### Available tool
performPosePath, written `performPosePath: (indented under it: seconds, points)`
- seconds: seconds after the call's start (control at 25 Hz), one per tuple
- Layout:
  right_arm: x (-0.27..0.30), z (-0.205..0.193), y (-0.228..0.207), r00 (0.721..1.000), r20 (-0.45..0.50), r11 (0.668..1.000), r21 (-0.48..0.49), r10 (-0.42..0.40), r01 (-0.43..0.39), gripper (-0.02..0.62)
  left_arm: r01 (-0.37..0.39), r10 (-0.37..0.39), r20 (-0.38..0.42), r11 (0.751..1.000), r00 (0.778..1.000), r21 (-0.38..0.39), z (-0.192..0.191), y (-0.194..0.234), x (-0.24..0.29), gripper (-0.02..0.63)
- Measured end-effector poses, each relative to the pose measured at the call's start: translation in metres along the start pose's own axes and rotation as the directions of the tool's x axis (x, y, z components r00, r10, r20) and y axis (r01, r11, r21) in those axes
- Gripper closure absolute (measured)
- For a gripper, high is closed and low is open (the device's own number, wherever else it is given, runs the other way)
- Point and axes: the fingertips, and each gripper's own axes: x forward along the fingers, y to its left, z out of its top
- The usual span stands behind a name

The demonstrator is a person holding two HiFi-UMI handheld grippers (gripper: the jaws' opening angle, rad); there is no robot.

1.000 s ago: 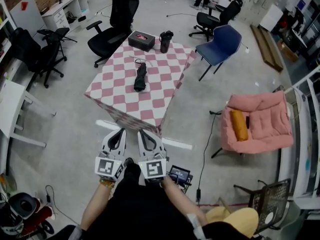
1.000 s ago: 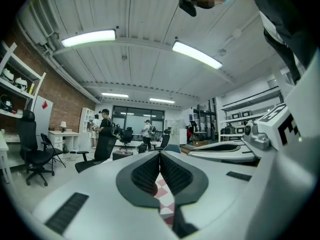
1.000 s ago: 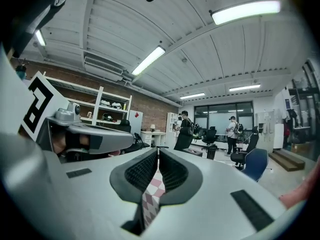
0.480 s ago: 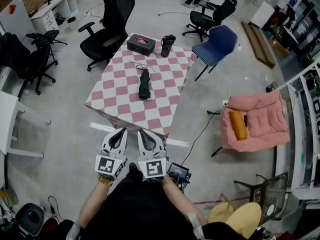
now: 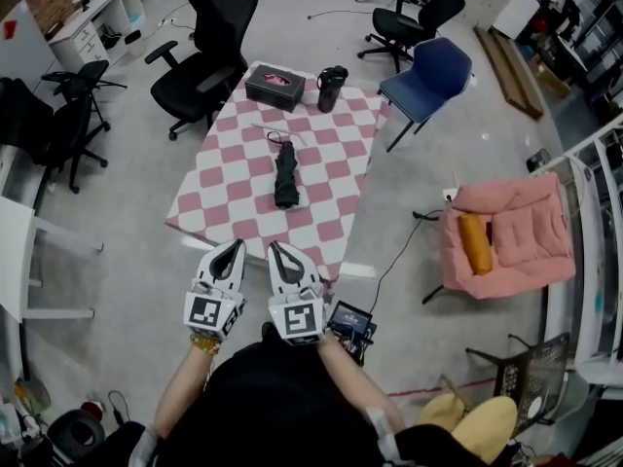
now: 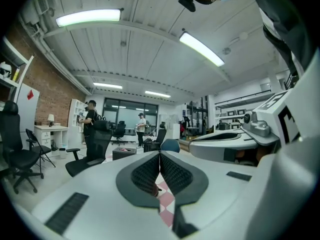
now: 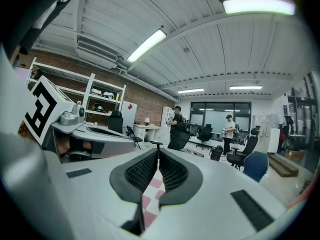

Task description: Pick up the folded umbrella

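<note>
Both claws are clenched and carry nothing. The left claw [image 5: 235, 250] and the right claw [image 5: 275, 251] sit side by side in front of the person, short of the near edge of the desk [image 5: 219, 178] with its pink-and-white chequered cloth. Each claw's own view shows its ribbed pads pressed together, with only cloth beyond them.

The black folded umbrella [image 5: 285, 175] lies about mid-desk, well apart from both claws. It runs lengthwise from the near edge toward the far edge, and a thin cord or strap [image 5: 275, 134] trails off its far end. By the far edge stand a black box with a pink top [image 5: 274, 83] and a dark lidded flask [image 5: 331, 84].

The likeliest fault, as I judge it, is a claw arriving with its jaws together, which would push the umbrella along the cloth rather than take it. A soft, rounded bundle may also roll aside under an off-centre pinch. A grip on loose fabric alone could let it sag or slip out. Pads that come down too low could catch the cloth and drag it, upsetting the flask. The cord might snag on the lift.
</note>
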Motion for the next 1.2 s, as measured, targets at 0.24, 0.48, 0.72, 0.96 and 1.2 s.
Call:
performPosePath:
  seconds: [0.24, 0.48, 0.72, 0.96, 1.2]
  points:
    - [0.061, 0.002, -0.049, 1.0, -0.011, 1.0, 0.03, -0.002, 0.002, 0.577, 0.019, -0.019, 0.005, 1.0, 1.0, 0.011, 0.017, 0.017, 0.068, 0.592]
    - [0.1, -0.018, -0.082, 0.996, -0.083, 0.994, 0.097, -0.033, 0.041, 0.577, 0.048, -0.048, 0.034, 0.999, 0.998, -0.02, 0.035, 0.025, 0.116, 0.592]
    - [0.135, -0.049, -0.115, 0.971, -0.206, 0.983, 0.117, -0.118, 0.144, 0.577, 0.128, -0.128, 0.015, 0.992, 0.992, -0.007, 0.028, 0.047, 0.154, 0.592]
    - [0.179, -0.079, -0.135, 0.927, -0.316, 0.956, 0.141, -0.202, 0.257, 0.577, 0.254, -0.254, -0.014, 0.967, 0.967, 0.026, 0.027, 0.082, 0.188, 0.592]
    - [0.217, -0.105, -0.146, 0.884, -0.405, 0.944, 0.125, -0.233, 0.306, 0.577, 0.331, -0.331, -0.002, 0.943, 0.944, 0.045, 0.03, 0.113, 0.221, 0.592]
